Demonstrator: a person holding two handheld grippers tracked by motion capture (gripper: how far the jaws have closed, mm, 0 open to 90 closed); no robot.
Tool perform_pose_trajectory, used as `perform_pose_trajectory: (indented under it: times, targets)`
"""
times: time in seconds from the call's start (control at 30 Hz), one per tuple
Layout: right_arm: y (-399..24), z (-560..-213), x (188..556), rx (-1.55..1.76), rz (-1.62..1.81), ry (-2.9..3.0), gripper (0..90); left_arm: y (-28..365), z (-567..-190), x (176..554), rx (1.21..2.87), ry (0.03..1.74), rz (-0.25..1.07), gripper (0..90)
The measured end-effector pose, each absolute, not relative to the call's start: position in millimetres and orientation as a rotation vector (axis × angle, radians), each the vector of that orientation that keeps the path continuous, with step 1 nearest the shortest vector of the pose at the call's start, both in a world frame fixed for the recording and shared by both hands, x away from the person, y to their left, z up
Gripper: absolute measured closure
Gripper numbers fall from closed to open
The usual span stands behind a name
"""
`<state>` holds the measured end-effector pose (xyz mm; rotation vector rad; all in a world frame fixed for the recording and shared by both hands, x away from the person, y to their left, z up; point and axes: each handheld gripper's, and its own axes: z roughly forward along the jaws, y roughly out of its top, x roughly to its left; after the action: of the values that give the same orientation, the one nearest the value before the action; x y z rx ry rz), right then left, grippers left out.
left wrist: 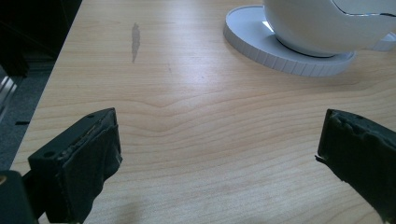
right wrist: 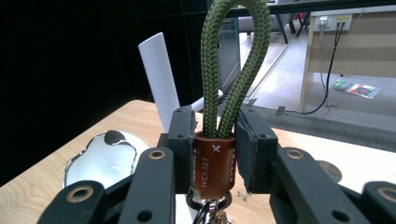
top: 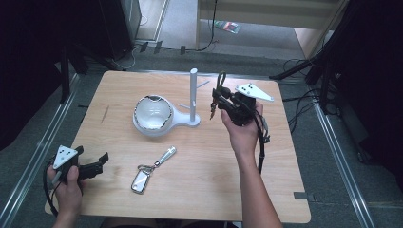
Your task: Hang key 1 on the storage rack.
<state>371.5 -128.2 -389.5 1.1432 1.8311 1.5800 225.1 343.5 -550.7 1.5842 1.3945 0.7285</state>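
Grey floor and dark stands surround a pale wooden bench (top: 199,190). Right hand-held gripper (top: 219,102), raised above the bench's far right part beside the white stand's post (top: 193,92), has its jaws closed on the brown leather collar of a keychain (right wrist: 214,163); the green cord loop (right wrist: 236,56) rises above the jaws, and keys hang below. Left hand-held gripper (top: 102,159) rests at the near left corner, jaws wide apart with bare bench between them. White bowl (top: 152,114) sits on the stand's round base (left wrist: 285,58). A second, silver keychain (top: 151,170) lies flat near the bench's front centre
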Motion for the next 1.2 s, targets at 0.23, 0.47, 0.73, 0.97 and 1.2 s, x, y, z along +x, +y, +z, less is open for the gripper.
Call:
perform_pose_trajectory:
  times: [0.23,0.47,0.73,0.97,1.2]
  targets:
    - [-120.9,-393.9,381.3,1.156,1.549,1.868,69.9,343.5,-550.8,225.6,1.584,1.398,0.723,0.0]
    - [-116.5,-404.3,391.9,1.178,1.506,1.910,69.8,343.1,-550.9,226.5,1.584,1.399,0.723,0.0]
    - [-111.5,-407.4,400.3,1.160,1.498,1.963,69.9,342.8,-550.9,226.5,1.583,1.398,0.721,0.0]
    - [-108.7,-409.6,405.0,1.150,1.486,2.009,70.0,343.0,-550.9,226.6,1.584,1.399,0.718,0.0]
    - [-109.3,-410.6,409.2,1.137,1.455,2.039,69.9,343.0,-550.9,226.8,1.585,1.400,0.716,0.0]
